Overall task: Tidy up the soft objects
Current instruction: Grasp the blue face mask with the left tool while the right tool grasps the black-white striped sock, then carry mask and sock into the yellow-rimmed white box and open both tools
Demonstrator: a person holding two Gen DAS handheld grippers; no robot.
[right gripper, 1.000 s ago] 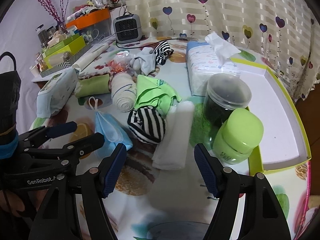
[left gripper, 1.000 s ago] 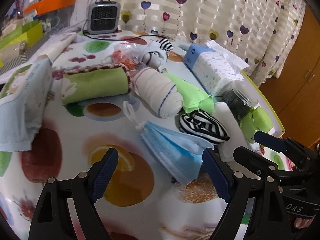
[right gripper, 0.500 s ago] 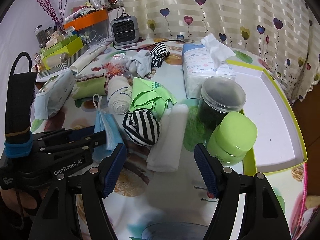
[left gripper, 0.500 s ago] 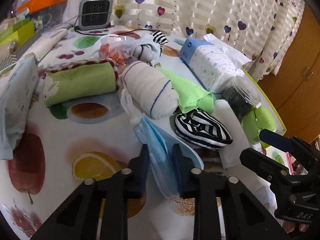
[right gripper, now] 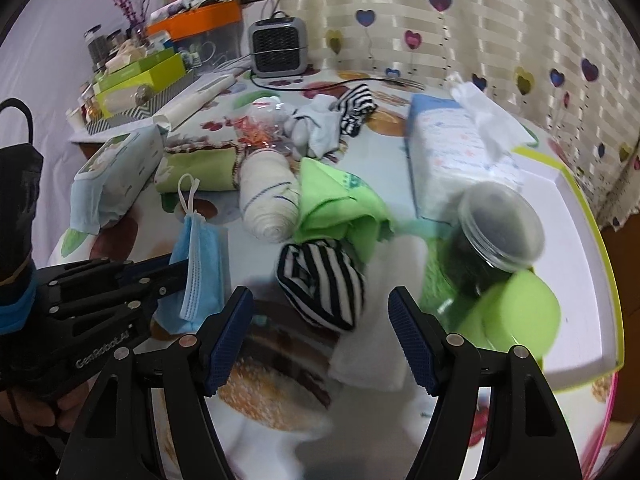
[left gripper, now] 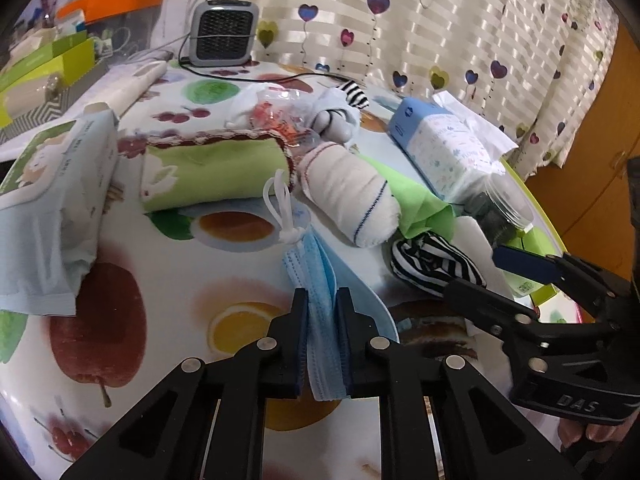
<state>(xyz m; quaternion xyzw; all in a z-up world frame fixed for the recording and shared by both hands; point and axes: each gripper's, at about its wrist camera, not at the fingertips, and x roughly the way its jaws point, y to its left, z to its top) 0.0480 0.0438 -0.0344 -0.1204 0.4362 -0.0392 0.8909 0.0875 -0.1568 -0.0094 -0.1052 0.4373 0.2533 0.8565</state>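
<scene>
My left gripper (left gripper: 322, 300) is shut on a blue face mask (left gripper: 320, 280) and holds it above the fruit-print tablecloth; it shows in the right wrist view too, the left gripper (right gripper: 176, 268) pinching the mask (right gripper: 202, 264). My right gripper (right gripper: 320, 312) is open and empty, just in front of a black-and-white striped roll (right gripper: 322, 280). A white rolled towel (right gripper: 270, 200), a green cloth (right gripper: 340, 208), a folded white cloth (right gripper: 372, 352) and a green rolled towel (left gripper: 212, 172) lie on the table.
A tissue pack (right gripper: 456, 152), a dark jar (right gripper: 494, 240) and a green-lidded pot (right gripper: 512, 320) stand by a white tray with a green rim (right gripper: 576, 240) at right. A wipes pack (left gripper: 48, 208), small heater (left gripper: 224, 32) and boxes (right gripper: 140, 80) sit left and back.
My left gripper closed on the blue mask and lifted it off the table. My right gripper moved in closer to the striped roll and stayed open.
</scene>
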